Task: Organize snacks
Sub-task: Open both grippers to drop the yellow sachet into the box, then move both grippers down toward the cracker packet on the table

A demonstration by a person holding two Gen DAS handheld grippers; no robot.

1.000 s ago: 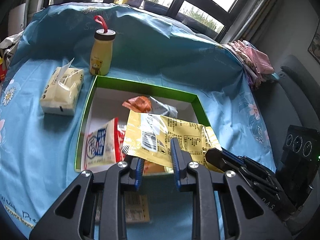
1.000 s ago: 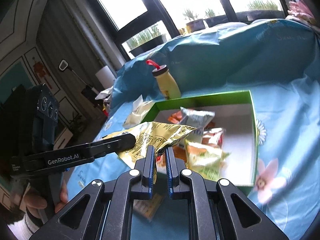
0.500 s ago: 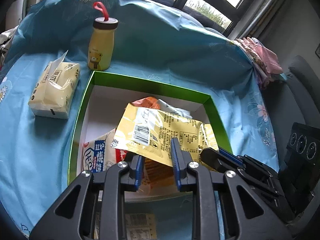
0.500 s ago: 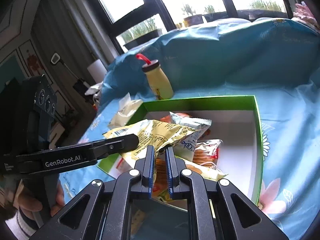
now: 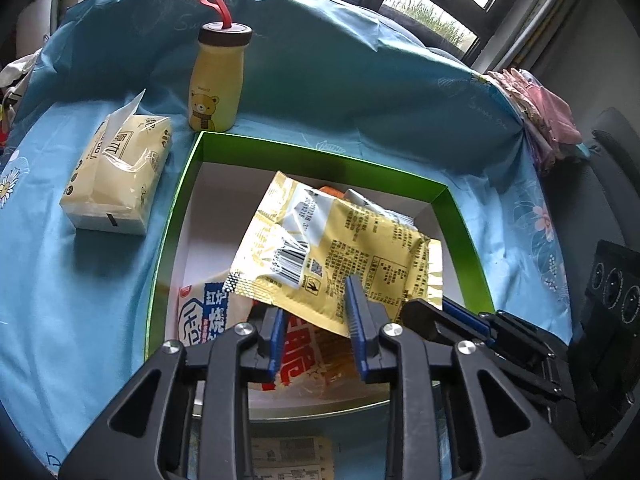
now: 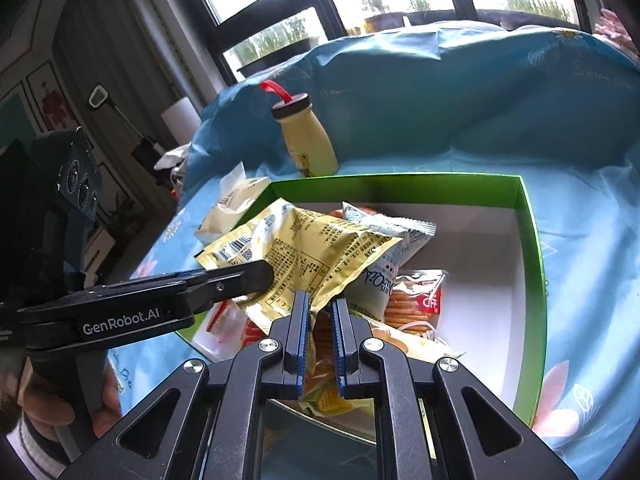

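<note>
Nearest: the left hand-held gripper (image 5: 314, 300) is spread. Its jaws have just been opening, and the lower seam of the crinkled yellow foil snack bag (image 5: 340, 248) lies slack between them with no pad seen pressing on it. It is read as a release under way.

The right hand-held gripper (image 6: 320, 298) is pressed together, pinching the near-right corner of the same bag. The bag is therefore carried by one side only.

A pale flat printed packet (image 5: 288, 456) is seen on the blue flowered cloth (image 5: 80, 280), just outside the near edge of the open green cardboard box (image 5: 320, 152). It is judged not yet stowed.

A white-and-blue packet (image 5: 204, 312) lies at the box's near-left corner. A red-and-white biscuit packet (image 5: 304, 360) lies against the near edge.

A second ago the yellow bag was held over the near edge. It has since been brought down and inward and now hangs tilted over the middle of the box, above the other packets. Placement is judged nearly done; only the right pinch remains to be let go.

A soft yellow tissue pack (image 5: 116, 176) lies just beside the box's left edge. A yellow bear-print bottle with brown cap and red loop (image 5: 216, 80) stands upright just beyond the far-left corner.
</note>
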